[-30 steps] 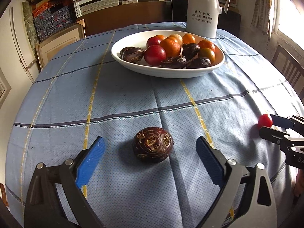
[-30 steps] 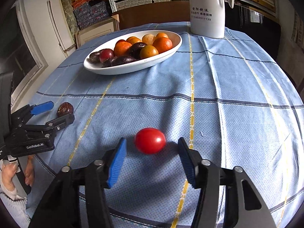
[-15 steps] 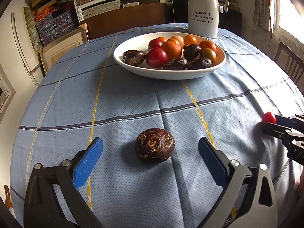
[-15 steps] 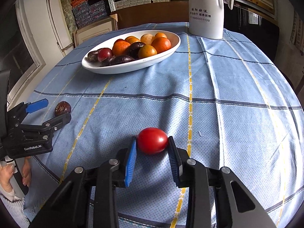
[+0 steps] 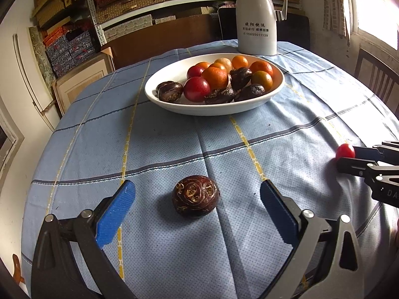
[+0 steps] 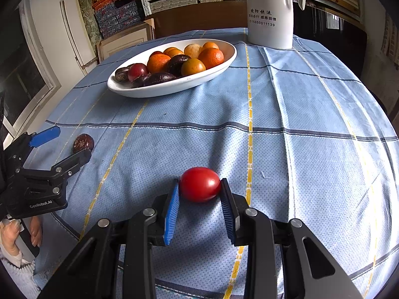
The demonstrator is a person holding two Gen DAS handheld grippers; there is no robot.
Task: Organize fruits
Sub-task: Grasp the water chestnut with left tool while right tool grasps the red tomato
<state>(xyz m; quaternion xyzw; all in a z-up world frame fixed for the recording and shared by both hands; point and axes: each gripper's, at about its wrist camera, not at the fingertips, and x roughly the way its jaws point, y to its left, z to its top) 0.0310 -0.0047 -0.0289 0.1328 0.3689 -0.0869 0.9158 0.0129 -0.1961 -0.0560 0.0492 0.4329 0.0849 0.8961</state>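
right tongs (image 6: 199, 186) pinch the red tomato (image 6: 199, 184) on the tabletop (image 6: 299, 104); left tongs (image 5: 197, 194) gape wide around the dark fruit (image 5: 195, 195), untouched. pickup step; next, probably lift toward the white bowl (image 6: 172, 88).

— What colour is the tablecloth (image 5: 174, 134)?

— Pale blue with a fine dotted weave, crossed by dark grey-blue bands and thin yellow stripes that form large checks.

— And the bowl (image 5: 212, 108)?

— Plain white, holding orange, red and dark purple-brown fruit.

— The loose pieces?

— The tomato (image 6: 200, 184) is glossy red. The dark fruit (image 5: 195, 196) is deep maroon-brown with tan swirled markings.

— The tools?

— The left gripper (image 5: 197, 208) and right gripper (image 6: 199, 205) are black with ribbed blue pads (image 5: 116, 213). The jug (image 5: 256, 22) is white with dark lettering.
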